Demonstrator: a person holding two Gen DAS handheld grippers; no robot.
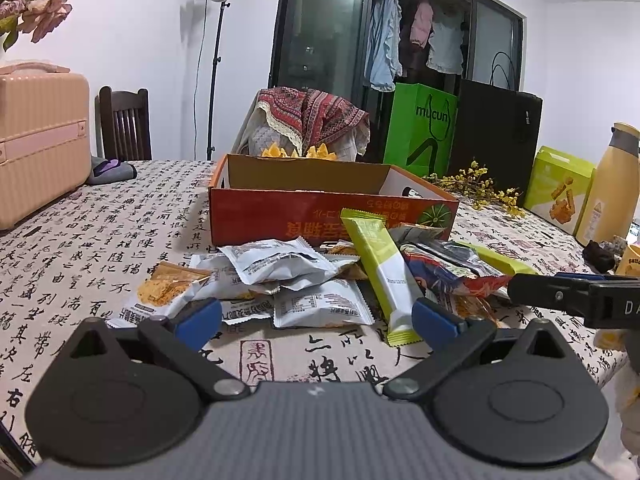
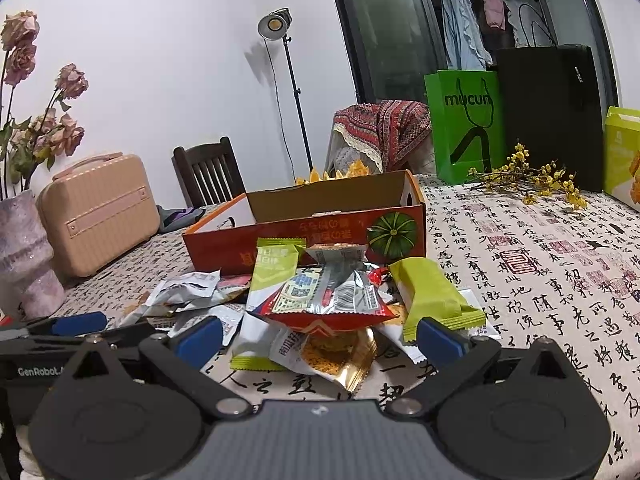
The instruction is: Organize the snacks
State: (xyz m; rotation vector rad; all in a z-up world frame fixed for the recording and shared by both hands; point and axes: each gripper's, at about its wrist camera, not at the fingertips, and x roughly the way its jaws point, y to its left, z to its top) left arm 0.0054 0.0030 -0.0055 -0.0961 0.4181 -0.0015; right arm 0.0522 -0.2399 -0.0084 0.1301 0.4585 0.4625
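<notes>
A heap of snack packets lies on the calligraphy tablecloth in front of an open orange cardboard box (image 1: 320, 216) (image 2: 304, 236). In the left wrist view a lime-green bar (image 1: 384, 272) leans over white packets (image 1: 280, 264) and a red packet (image 1: 448, 276). My left gripper (image 1: 316, 320) is open just short of the heap, nothing between its blue fingers. In the right wrist view a red and silver packet (image 2: 328, 296) tops the pile, with a green packet (image 2: 436, 296) to its right. My right gripper (image 2: 320, 340) is open, its fingers either side of the heap's near edge.
A pink case (image 1: 36, 136) (image 2: 100, 212) stands at the left, a vase (image 2: 24, 256) with dried roses nearer. Green (image 2: 464, 120) and black bags (image 2: 552, 116), yellow sprigs (image 2: 532, 180), a green snack box (image 1: 560, 188) and a yellow bottle (image 1: 608, 188) crowd the right. Chairs stand behind the table.
</notes>
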